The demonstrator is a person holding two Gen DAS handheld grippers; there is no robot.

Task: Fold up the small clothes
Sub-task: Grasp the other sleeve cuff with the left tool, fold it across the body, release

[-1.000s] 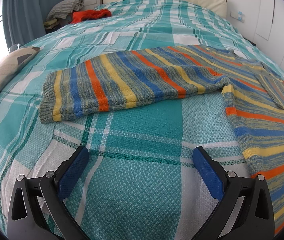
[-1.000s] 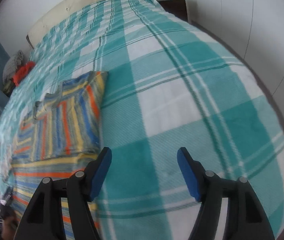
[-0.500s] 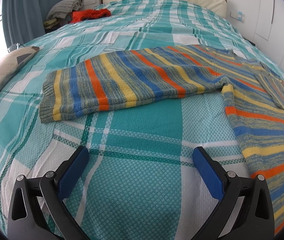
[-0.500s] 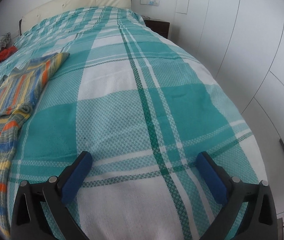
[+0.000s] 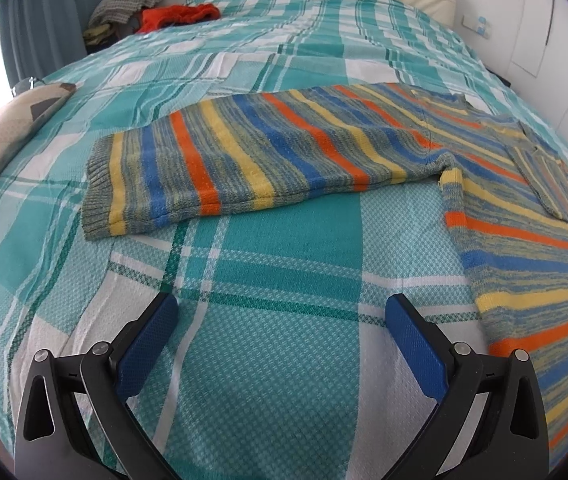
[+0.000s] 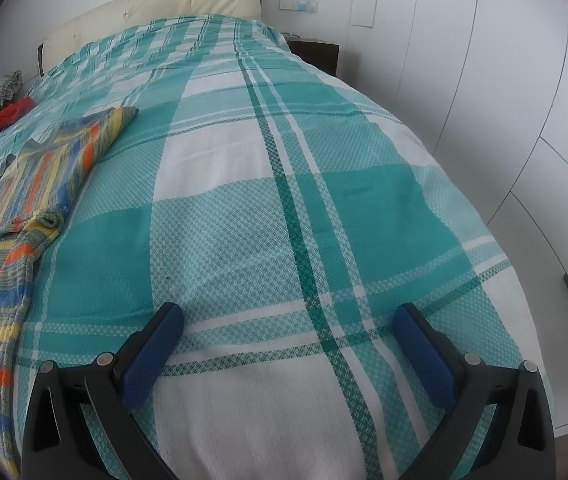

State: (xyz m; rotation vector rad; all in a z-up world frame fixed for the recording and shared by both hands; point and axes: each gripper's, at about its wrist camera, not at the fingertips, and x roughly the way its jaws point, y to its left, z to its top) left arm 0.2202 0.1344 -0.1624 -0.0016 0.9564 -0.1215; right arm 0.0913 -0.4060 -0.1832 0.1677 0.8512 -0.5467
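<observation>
While hovering over plaid bedspread (image 5: 284, 380), left gripper (image 5: 282, 322) and right gripper (image 6: 288, 332) spread wide, grasping nothing; striped sweater (image 5: 268, 160) flat, far of left gripper.

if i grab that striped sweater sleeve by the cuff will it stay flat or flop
Likely flop: the striped sweater is a soft knit whose sleeve drapes limp on the bedspread. Its ribbed cuff looks thick, so probably grippable, but the knit may stretch and drag the body along.

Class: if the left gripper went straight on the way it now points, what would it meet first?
Probably bare plaid bedspread, then the striped sweater's outstretched sleeve. The left gripper is open and empty; depth is unclear.
</observation>
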